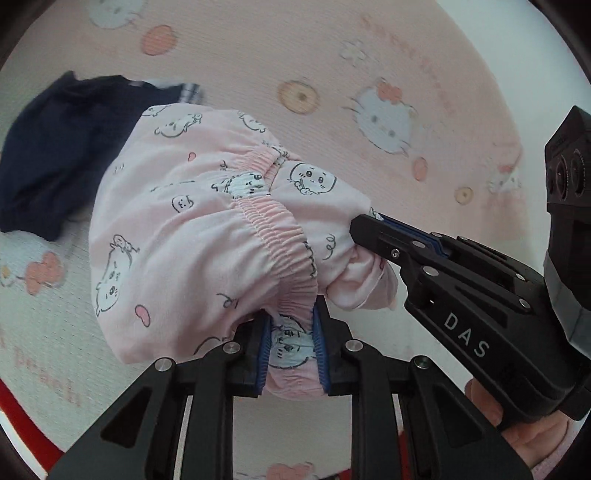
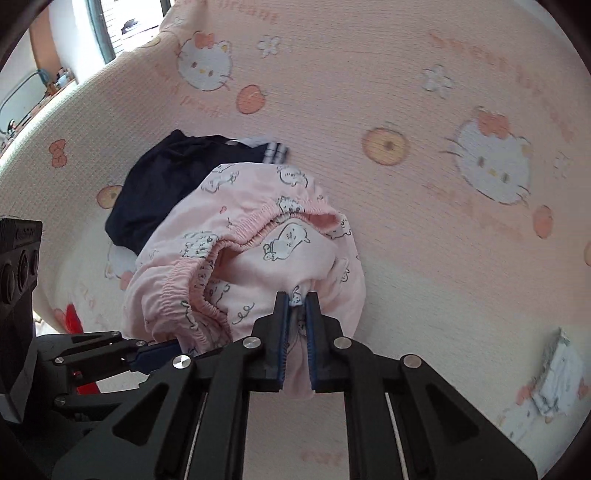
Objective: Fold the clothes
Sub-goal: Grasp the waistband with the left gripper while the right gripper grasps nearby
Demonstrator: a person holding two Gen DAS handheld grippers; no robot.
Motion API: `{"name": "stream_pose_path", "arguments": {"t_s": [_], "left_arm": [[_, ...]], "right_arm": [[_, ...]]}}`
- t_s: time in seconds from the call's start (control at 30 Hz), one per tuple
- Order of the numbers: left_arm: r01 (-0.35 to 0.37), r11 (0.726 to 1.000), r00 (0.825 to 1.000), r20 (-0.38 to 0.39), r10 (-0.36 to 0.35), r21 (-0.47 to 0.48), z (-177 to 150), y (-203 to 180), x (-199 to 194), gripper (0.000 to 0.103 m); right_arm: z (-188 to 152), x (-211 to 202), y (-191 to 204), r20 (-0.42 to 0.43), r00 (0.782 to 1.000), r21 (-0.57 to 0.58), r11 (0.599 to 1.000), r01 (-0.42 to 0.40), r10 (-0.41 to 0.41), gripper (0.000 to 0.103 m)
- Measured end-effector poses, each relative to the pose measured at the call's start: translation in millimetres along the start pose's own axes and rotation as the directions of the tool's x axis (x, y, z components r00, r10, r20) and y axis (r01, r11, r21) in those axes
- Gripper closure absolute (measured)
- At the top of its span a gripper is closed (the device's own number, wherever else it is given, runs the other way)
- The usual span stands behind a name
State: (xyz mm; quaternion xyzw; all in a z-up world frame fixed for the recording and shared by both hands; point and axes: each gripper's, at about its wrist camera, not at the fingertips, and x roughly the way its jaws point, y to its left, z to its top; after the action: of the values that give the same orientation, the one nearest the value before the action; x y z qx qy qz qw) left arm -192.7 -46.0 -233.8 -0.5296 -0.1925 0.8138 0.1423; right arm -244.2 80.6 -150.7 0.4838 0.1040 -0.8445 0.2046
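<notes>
Pink shorts (image 1: 192, 236) printed with cartoon animals, with a gathered elastic waistband (image 1: 273, 221), hang bunched above the bed. My left gripper (image 1: 291, 317) is shut on the waistband at its near end. My right gripper (image 1: 364, 221) comes in from the right and is shut on the fabric's other edge. In the right wrist view the right gripper (image 2: 297, 299) pinches a fold of the shorts (image 2: 251, 251), and the left gripper (image 2: 173, 347) holds them at lower left.
A dark navy garment (image 1: 62, 147) with a checked trim lies on the pink cartoon-cat bedsheet (image 1: 369, 74) behind the shorts; it also shows in the right wrist view (image 2: 162, 184). A window (image 2: 118, 26) is at upper left. A small white item (image 2: 557, 376) lies at right.
</notes>
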Motion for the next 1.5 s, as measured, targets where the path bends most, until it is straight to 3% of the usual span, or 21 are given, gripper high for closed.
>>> {"name": "stream_pose_path", "arguments": {"t_s": [0.1, 0.23, 0.33, 0.4, 0.5, 0.6, 0.67, 0.87, 0.97, 1.07, 1.23, 1.37, 1.5], "left_arm": [[0.066, 0.997, 0.997, -0.052, -0.063, 0.046, -17.0, -27.8, 5.5, 0.082], [0.148, 0.986, 0.983, -0.119, -0.138, 0.077, -37.5, -55.5, 10.1, 0.082], [0.199, 0.980, 0.974, -0.112, -0.199, -0.011, -39.3, -38.5, -3.2, 0.082], [0.206, 0.978, 0.974, -0.094, -0.207, -0.024, -31.5, -36.8, -7.9, 0.081], [0.193, 0.981, 0.978, -0.076, -0.193, -0.010, -31.5, -31.9, -21.3, 0.081], [0.204, 0.979, 0.977, -0.066, -0.205, -0.030, -32.7, -31.9, -17.6, 0.081], [0.192, 0.981, 0.979, -0.065, -0.193, -0.030, -32.9, -34.4, -12.4, 0.081], [0.156, 0.987, 0.985, -0.064, -0.158, -0.025, -33.8, -43.1, -4.1, 0.081], [0.181, 0.983, 0.981, -0.057, -0.184, -0.042, -34.5, -49.2, -14.4, 0.081], [0.187, 0.982, 0.981, -0.053, -0.188, -0.025, -36.3, -60.7, -27.9, 0.081], [0.213, 0.977, 0.977, -0.026, -0.213, -0.029, -45.6, -63.5, -47.0, 0.081], [0.190, 0.980, 0.981, -0.029, -0.192, -0.054, -58.3, -58.7, -53.5, 0.081], [0.159, 0.986, 0.987, -0.030, -0.161, -0.055, -65.7, -57.8, -60.4, 0.081]], "right_arm": [[-28.0, -24.8, -39.9, 0.001, 0.999, 0.074, 0.996, 0.052, -0.053, 0.096], [-57.5, -35.4, -89.9, -0.097, 0.984, 0.130, 0.979, 0.160, -0.148, 0.095], [-74.9, -41.8, -115.5, -0.093, 0.996, 0.272, 0.962, 0.032, -0.007, 0.092], [-85.8, -40.4, -112.0, -0.062, 0.985, 0.361, 0.923, -0.129, 0.161, 0.086], [-92.0, -24.8, -87.9, -0.060, 0.944, 0.404, 0.873, -0.273, 0.324, 0.073], [-93.2, -11.2, -59.6, -0.067, 0.887, 0.428, 0.816, -0.389, 0.457, 0.071], [-96.0, -11.7, -45.6, -0.048, 0.866, 0.445, 0.787, -0.427, 0.497, 0.070], [-107.4, -29.5, -32.2, -0.029, 0.888, 0.488, 0.782, -0.388, 0.459, 0.069], [-102.3, -49.5, -31.8, -0.028, 0.925, 0.460, 0.826, -0.325, 0.380, 0.069], [-104.0, -76.9, -33.0, 0.011, 0.940, 0.444, 0.840, -0.311, 0.342, 0.065], [-106.2, -97.3, -33.1, 0.033, 0.941, 0.438, 0.841, -0.317, 0.337, 0.065], [-112.2, -108.2, -38.1, 0.062, 0.940, 0.453, 0.829, -0.326, 0.336, 0.055], [-119.7, -107.8, -38.3, 0.072, 0.930, 0.469, 0.811, -0.351, 0.361, 0.054]]}}
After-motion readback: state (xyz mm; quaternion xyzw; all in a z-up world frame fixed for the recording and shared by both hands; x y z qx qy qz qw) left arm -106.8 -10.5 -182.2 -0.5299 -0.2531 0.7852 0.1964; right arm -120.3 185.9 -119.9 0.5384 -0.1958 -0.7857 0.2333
